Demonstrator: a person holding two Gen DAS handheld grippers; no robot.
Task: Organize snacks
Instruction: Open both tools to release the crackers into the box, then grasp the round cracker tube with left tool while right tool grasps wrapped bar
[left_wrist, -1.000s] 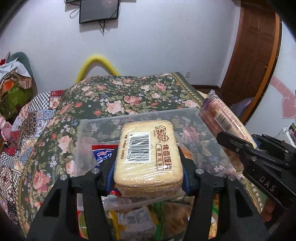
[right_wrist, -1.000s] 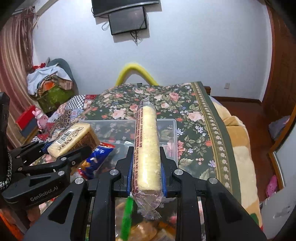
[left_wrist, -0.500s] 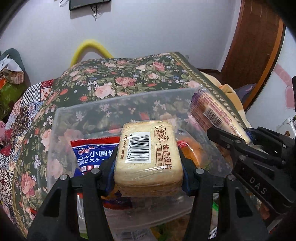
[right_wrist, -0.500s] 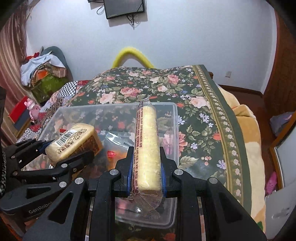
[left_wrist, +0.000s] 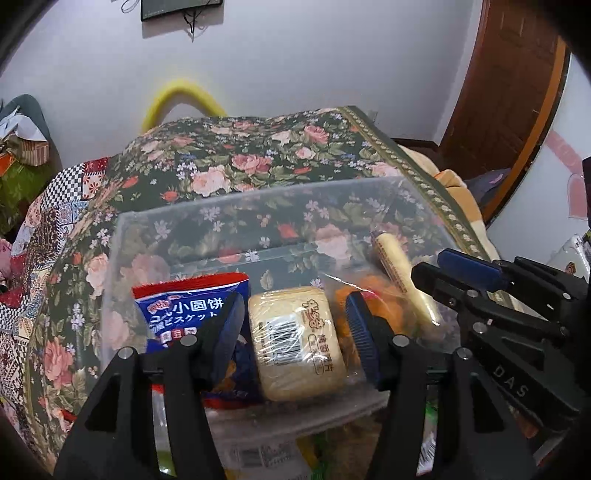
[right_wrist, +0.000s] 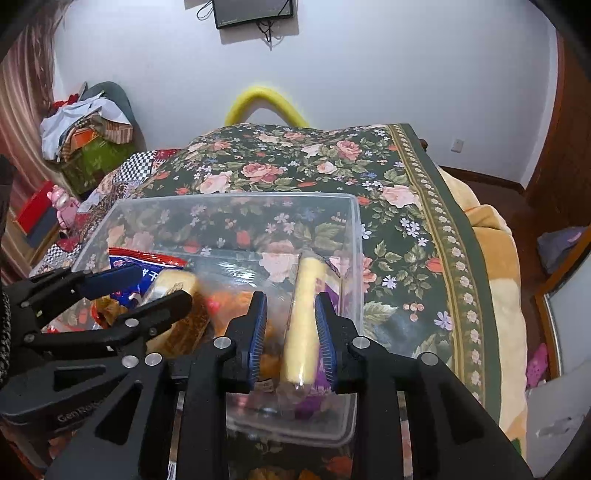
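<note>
Clear plastic: we have a see-through bin (left_wrist: 122, 236) sitting on the flowered bedspread (right_wrist: 406, 221), and it is where the snacks go.
Left tongs: our left gripper (left_wrist: 295, 332) is released, jaws standing wide on either side of the toast-slice pack (left_wrist: 295, 343), which lies loose in the middle of the bin, barcode up.
Right tongs: our right gripper (right_wrist: 291, 332) is also let go; its pads flank the long biscuit roll (right_wrist: 304, 317) without pressing it, and the roll rests along the bin's right wall.
Already in: blue biscuit bag (left_wrist: 184, 310) toward the bin's left wall, an orange snack bag (left_wrist: 373, 295) between the toast pack and the roll.
Done so far: we judge four snacks binned, both current ones just dropped.
Left to do: more wrappers (left_wrist: 258, 454) show below the bin's near edge, though we cannot make them out clearly; they may be snacks awaiting pickup.
Next call: lift both tongs clear of the rim without snagging the packs.
</note>
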